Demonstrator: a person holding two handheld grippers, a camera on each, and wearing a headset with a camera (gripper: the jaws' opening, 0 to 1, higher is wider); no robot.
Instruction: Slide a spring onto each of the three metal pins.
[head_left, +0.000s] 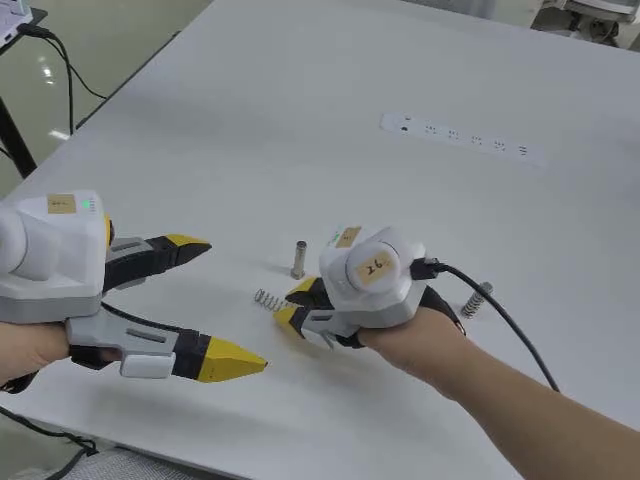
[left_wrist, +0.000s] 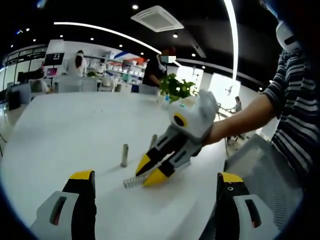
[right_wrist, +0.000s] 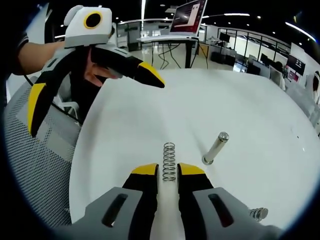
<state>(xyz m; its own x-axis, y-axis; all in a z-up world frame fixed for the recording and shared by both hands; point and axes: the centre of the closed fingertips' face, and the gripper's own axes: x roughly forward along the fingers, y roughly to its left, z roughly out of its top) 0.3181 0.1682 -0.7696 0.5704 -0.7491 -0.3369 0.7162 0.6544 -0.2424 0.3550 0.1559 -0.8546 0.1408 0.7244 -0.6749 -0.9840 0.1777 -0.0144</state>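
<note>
Lying on the table, a spring is pinched by the right gripper, pin just ahead-right; left gripper is held spread wide.

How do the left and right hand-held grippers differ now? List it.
The left hand-held gripper's jaws gape wide and hold nothing; the right hand-held gripper's jaws are narrowed onto one end of the spring. The left hangs near the table's edge, while the right reaches down to the tabletop. Both have yellow jaw tips.
</note>
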